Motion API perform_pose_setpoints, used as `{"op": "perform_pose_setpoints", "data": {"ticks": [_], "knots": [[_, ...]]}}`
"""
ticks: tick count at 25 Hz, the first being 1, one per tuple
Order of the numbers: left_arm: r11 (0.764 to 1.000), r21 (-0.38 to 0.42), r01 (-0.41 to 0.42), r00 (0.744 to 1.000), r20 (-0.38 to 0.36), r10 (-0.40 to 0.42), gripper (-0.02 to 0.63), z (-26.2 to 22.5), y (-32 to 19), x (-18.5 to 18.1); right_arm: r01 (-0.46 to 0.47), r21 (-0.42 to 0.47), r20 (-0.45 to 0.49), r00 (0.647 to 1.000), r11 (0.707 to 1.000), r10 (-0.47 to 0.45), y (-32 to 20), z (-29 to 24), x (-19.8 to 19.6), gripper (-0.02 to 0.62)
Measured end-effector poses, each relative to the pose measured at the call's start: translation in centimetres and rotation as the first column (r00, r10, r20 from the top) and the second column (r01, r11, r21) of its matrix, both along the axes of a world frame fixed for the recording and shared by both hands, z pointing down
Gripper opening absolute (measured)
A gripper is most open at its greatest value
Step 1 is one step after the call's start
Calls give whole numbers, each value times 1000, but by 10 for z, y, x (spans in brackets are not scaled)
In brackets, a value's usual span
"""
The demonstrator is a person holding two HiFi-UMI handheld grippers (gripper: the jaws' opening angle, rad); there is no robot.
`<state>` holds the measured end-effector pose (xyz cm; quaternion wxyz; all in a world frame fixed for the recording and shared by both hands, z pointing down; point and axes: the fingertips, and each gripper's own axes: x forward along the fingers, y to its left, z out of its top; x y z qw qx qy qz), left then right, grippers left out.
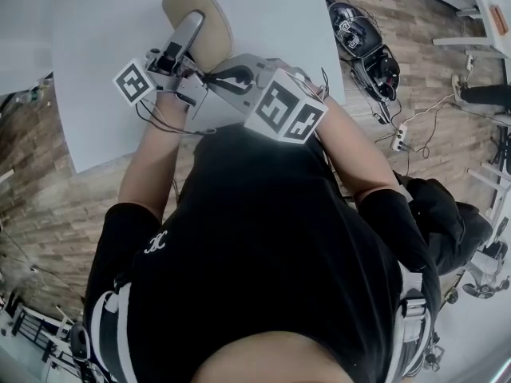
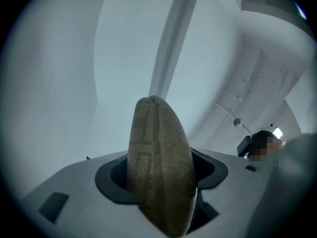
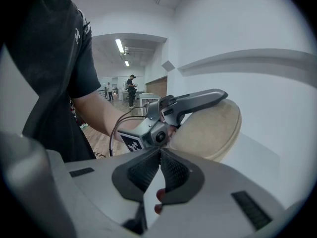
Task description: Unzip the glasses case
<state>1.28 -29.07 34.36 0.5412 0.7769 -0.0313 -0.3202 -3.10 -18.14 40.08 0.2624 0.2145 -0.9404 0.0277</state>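
Note:
The tan fabric glasses case is held up over the white table, standing on edge. My left gripper is shut on it, and one grey finger lies along its side. In the left gripper view the case fills the gap between the jaws of the left gripper. My right gripper sits close beside the left one at the case's near end. In the right gripper view the right gripper is shut just below the case and the left gripper. I see nothing between its pads.
The table's near edge runs just in front of the person's body. On the wooden floor to the right lie cables, a power strip and dark equipment. White furniture stands at the far right.

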Motion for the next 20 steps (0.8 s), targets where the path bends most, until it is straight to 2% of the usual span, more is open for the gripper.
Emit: {"op": "perform_pose_setpoints", "data": {"ticks": [4,9,10,12,16,20], "knots": [[1000,3,19,1000,9,-19,291,2,-1,-4,-16,1,19,1000,1000,16,-1,3,1,23],[998,47,35,999,26,-37,291,-3,0,-5,-99,-90,176,978,991,113,2,1,14,39],[998,54,39,999,34,-41,291,-3,0,-5,-114,-116,200,970,987,135,2,2,20,58],[997,58,45,998,49,-48,291,-1,-3,-8,-135,-177,242,954,975,176,0,1,29,152],[998,48,45,997,58,-48,291,6,-11,-13,-203,-276,318,903,940,288,-20,-2,42,249],[998,67,1,997,77,-6,291,10,4,3,-271,-338,404,823,901,399,-33,-10,55,302]]}}
